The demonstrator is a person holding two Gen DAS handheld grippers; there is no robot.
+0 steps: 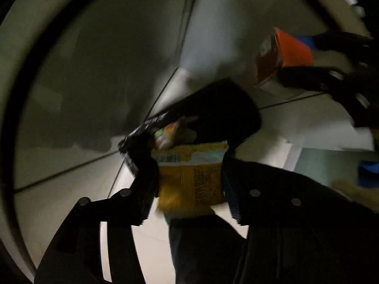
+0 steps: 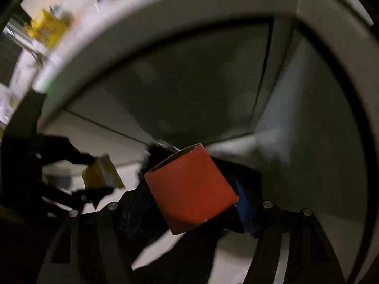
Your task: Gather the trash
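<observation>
Left wrist view first: the left gripper (image 1: pixel 189 165) is clamped on a yellow snack wrapper (image 1: pixel 190 177), one dark finger pressing each side of it. Just past the wrapper's top edge sits a black bag or bin (image 1: pixel 213 108) with its mouth open toward the camera, and some colourful scrap (image 1: pixel 165 133) shows inside that mouth. It's all pretty blurry, so I can't tell whether the wrapper actually touches the black bag. Up and to the right of the wrapper, the right gripper (image 1: pixel 296 64) comes in from the frame edge, clenched around an orange-red box (image 1: pixel 292 48). Behind everything is a pale tiled floor (image 1: pixel 71 123) with dark grout lines.

Right wrist view: the orange-red box (image 2: pixel 191 189) fills the middle, tilted, with the right gripper (image 2: pixel 191 201) pinching it, fingers on either side and a blue pad (image 2: pixel 244 203) showing at the box's right edge. To the left of the box, the left gripper (image 2: pixel 94 172) holds the yellow snack wrapper (image 2: pixel 101 174). A dark shape peeks out just behind the box's top edge, too smeared to name. Far up-left of the box there's a yellow blob (image 2: pixel 47 27) on some shelving, too blurred to identify. A pale curved surface (image 2: pixel 165 11) sweeps across above the box.
</observation>
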